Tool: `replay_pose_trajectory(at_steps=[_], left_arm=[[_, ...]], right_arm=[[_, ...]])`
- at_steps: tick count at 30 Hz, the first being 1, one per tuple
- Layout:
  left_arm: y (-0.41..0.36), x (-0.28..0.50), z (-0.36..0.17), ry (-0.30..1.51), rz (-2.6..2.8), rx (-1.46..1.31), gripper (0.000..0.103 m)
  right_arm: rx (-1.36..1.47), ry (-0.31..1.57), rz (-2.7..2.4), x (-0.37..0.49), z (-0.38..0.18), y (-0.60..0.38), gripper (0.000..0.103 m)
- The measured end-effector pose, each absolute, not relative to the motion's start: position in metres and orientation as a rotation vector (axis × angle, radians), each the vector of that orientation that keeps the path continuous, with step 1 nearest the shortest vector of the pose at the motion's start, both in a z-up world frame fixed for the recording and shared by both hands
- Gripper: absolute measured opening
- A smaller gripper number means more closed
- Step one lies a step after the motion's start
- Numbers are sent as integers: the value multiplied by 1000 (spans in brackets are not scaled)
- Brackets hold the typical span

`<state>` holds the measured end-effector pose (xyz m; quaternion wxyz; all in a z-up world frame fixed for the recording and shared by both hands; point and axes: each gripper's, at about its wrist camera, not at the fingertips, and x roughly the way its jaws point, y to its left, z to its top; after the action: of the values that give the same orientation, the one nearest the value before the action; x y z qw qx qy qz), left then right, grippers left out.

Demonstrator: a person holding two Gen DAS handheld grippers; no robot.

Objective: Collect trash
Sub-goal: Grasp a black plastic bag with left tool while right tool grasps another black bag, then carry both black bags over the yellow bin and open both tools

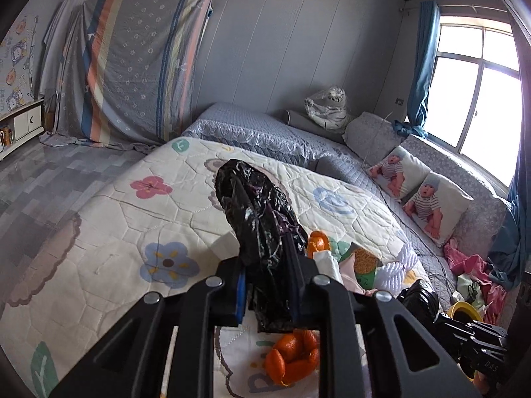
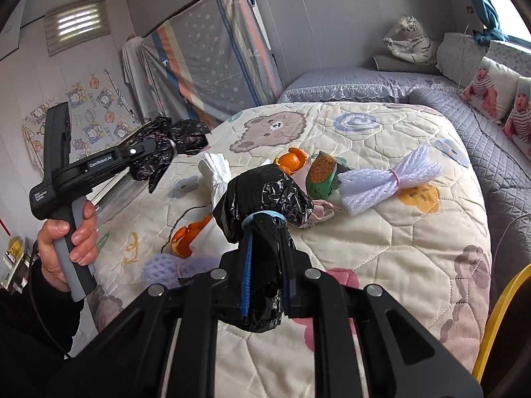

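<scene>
Both grippers clamped on trash, both held clear above the bed quilt.

Left gripper: jaws closed tight on a crumpled black plastic bag; the bag sticks out past the fingertips and also hangs below them. From the right wrist view the same unit is seen side-on at far left, a hand around its grey handle, black plastic bunched at the tip.

Right gripper: jaws closed on a second black bag bundle, tied with a pale blue band just ahead of the fingertips. Bundle bulges forward of the band, and a tail hangs between and below the fingers.

Loose trash on the quilt:
- orange peel just beyond the right gripper's bundle
- another orange peel piece directly under the left gripper
- white crumpled tissue ahead-left of the right gripper
- green-and-orange wrapper ahead-right, touching white foam net tied with a pink band, further right
- lilac foam net just left of the right gripper's body

Yellow rim at the right gripper's lower right; can't tell what it belongs to.
</scene>
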<state>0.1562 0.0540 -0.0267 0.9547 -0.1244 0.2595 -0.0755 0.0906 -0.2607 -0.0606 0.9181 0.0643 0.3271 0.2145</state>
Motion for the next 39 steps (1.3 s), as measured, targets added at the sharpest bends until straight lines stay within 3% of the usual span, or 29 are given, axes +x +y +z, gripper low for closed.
replay_pose_trajectory(at_steps=[15,39], left_arm=[[22,107,17,411,-255,-200,18],[-117,95,33,412,-546,-41,18]], right_arm=[[163,596,367,67,-40,-290,13],[267,491,128,30,-26,-383,13]])
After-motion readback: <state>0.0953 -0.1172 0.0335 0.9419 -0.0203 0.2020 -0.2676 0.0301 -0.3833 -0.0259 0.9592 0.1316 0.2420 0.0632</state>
